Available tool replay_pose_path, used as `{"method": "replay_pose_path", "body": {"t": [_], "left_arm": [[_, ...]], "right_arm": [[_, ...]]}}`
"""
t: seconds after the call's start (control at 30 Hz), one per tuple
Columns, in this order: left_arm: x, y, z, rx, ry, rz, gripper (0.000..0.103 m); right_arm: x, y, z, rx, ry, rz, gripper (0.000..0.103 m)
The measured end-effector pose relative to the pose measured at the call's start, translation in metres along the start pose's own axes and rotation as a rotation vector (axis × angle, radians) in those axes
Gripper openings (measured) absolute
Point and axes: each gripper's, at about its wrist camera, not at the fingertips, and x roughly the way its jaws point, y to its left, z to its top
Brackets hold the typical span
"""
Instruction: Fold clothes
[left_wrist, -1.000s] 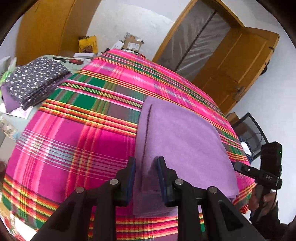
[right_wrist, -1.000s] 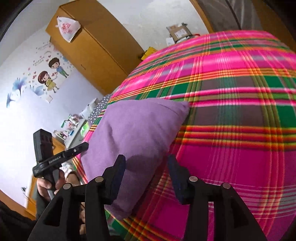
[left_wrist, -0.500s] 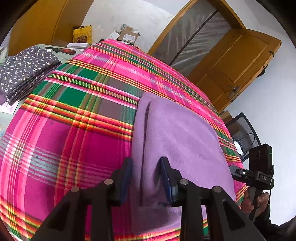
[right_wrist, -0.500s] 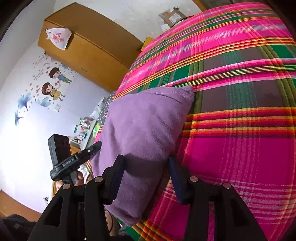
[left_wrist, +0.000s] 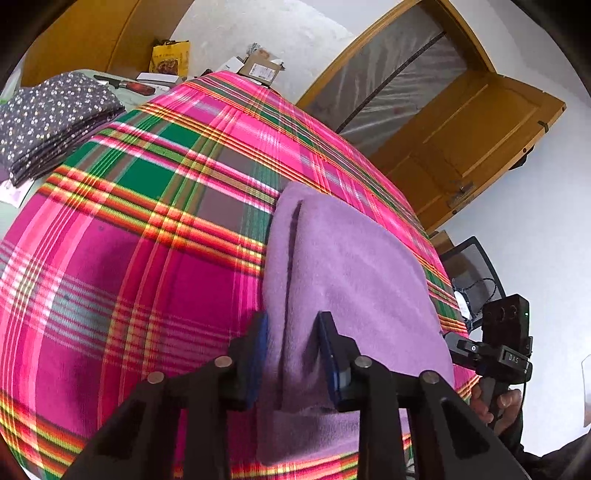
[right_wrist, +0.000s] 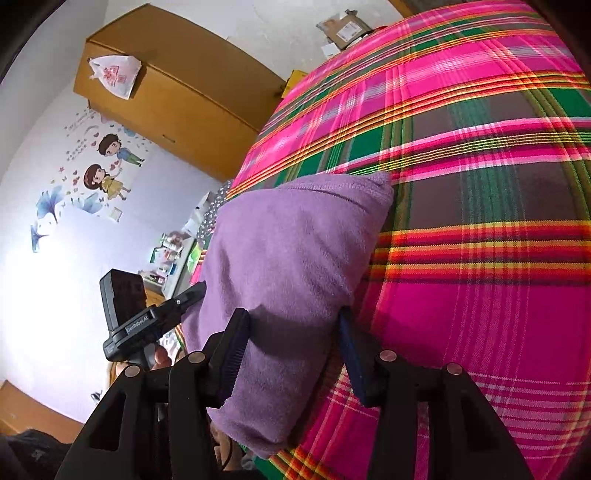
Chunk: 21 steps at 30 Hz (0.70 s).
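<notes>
A folded purple cloth (left_wrist: 351, 280) lies near the front edge of a bed covered with a pink and green plaid spread (left_wrist: 147, 258). My left gripper (left_wrist: 291, 332) straddles the cloth's left folded edge. Its jaws are closing, and the pads pinch a ridge of the fabric. In the right wrist view the purple cloth (right_wrist: 295, 243) bulges between the jaws of my right gripper (right_wrist: 293, 328). These stand wide around its near right corner, which droops over the bed's edge. Each hand-held gripper also shows in the other's view, at the cloth's far side.
A stack of dark dotted fabric (left_wrist: 55, 118) lies at the left beside the bed. Cardboard boxes (left_wrist: 260, 68) sit behind it. A wooden door (left_wrist: 461, 140) stands open on the right, near a mesh chair (left_wrist: 472, 266). A wooden wardrobe (right_wrist: 177, 92) lines the left wall.
Both grippers have slid forward onto the purple cloth, which now fills the gap between each pair of jaws. The left jaws opened a little, then narrowed on the fold.
</notes>
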Motion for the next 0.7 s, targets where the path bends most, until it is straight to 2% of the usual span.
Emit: {"method": "replay_pose_path", "body": {"t": [0.1, 0.2, 0.3, 0.5, 0.7], "left_arm": [[-0.001, -0.001, 0.000, 0.001, -0.003, -0.001, 0.019], [-0.002, -0.008, -0.001, 0.024, -0.012, 0.025, 0.018], [-0.005, -0.007, -0.001, 0.027, -0.015, 0.014, 0.018], [0.005, 0.006, 0.006, -0.024, 0.021, -0.031, 0.024], [0.011, 0.003, 0.012, -0.019, 0.027, -0.039, 0.027]], "right_arm": [[0.000, 0.001, 0.000, 0.004, 0.005, 0.003, 0.051], [0.000, 0.001, 0.000, 0.007, 0.010, 0.006, 0.052], [0.000, 0.002, 0.000, 0.009, 0.015, 0.008, 0.052], [0.004, 0.005, 0.006, 0.016, 0.020, -0.014, 0.052], [0.005, 0.008, 0.009, 0.022, 0.017, -0.019, 0.052]]}}
